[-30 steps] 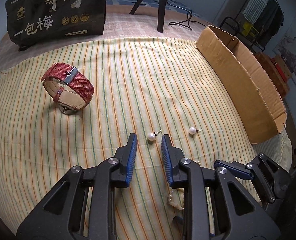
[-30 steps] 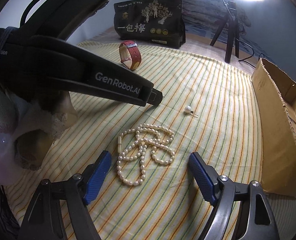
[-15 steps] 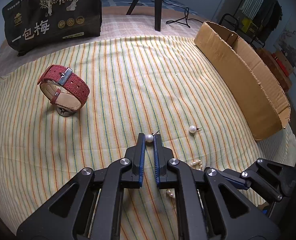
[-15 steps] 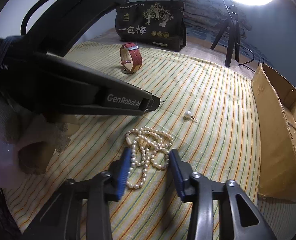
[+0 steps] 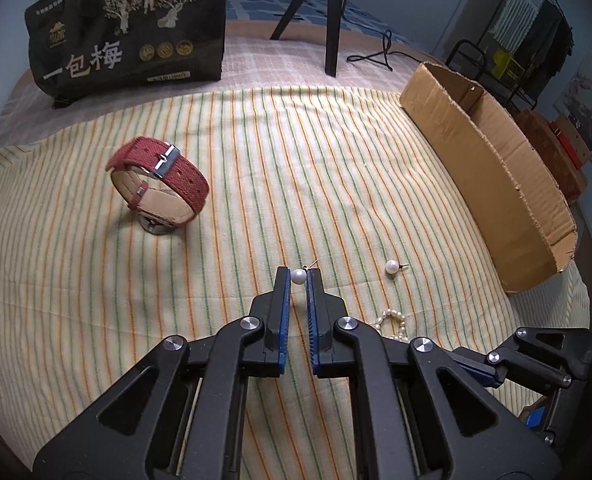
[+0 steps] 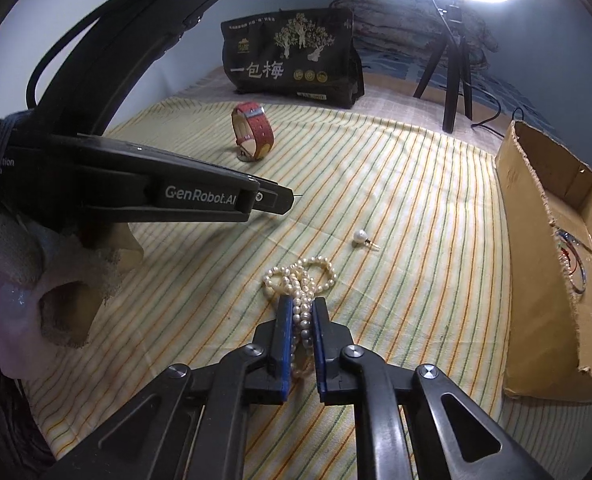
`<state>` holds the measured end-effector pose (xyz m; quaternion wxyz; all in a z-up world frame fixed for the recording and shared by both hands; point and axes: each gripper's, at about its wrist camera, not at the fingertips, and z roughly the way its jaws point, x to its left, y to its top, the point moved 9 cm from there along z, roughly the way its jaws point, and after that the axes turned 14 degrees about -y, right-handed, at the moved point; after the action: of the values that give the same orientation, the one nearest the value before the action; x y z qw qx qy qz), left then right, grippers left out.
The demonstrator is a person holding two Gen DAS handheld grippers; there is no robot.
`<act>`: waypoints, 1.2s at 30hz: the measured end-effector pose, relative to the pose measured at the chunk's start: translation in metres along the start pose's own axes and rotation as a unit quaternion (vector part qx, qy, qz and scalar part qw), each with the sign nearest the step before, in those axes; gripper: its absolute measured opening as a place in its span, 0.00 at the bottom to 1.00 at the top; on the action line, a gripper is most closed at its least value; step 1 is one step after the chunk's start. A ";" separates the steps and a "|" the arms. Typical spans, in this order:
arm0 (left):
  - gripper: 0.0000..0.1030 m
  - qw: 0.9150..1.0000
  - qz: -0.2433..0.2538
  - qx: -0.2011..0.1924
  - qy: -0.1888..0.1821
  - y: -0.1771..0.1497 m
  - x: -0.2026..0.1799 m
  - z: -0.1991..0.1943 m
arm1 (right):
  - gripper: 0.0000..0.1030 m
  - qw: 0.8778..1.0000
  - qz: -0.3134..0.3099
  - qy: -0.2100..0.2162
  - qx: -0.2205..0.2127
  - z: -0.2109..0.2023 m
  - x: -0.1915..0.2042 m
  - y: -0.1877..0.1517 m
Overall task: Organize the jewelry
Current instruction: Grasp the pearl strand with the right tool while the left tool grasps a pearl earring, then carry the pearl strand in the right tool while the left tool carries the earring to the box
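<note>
The left gripper (image 5: pixel 298 277) pinches a pearl earring (image 5: pixel 298 275). The right gripper (image 6: pixel 299 312) squeezes the pearl necklace (image 6: pixel 301 284). Bare striped cloth (image 5: pixel 296 168) lies far ahead; the cardboard box (image 5: pixel 491 196) edges the right.

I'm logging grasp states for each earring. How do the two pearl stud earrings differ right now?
The gripped earring sits pinched between the left gripper's blue pads; the loose earring lies free on the striped cloth, touching nothing else. The gripped earring's post points up and away from the camera; the loose earring's post lies flat, pointing toward the cardboard box. The loose earring lies nearer the box. Both are single white pearls on thin metal posts.
</note>
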<state>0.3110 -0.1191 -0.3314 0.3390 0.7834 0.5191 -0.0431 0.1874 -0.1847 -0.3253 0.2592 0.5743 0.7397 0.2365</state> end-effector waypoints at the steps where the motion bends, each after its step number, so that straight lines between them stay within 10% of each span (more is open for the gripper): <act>1: 0.06 1.000 0.000 -0.002 0.000 0.001 -0.001 -0.001 | 0.07 1.000 0.001 0.000 -0.002 -0.002 -0.001 0.001; 36: 0.06 0.996 0.047 -0.072 -0.034 0.029 -0.102 -0.071 | 0.06 0.986 0.120 -0.056 -0.104 -0.114 -0.123 0.047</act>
<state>0.2683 -0.1647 -0.2206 0.4135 0.7787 0.4716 -0.0164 0.1721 -0.2993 -0.1953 0.3280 0.6411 0.6210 0.3095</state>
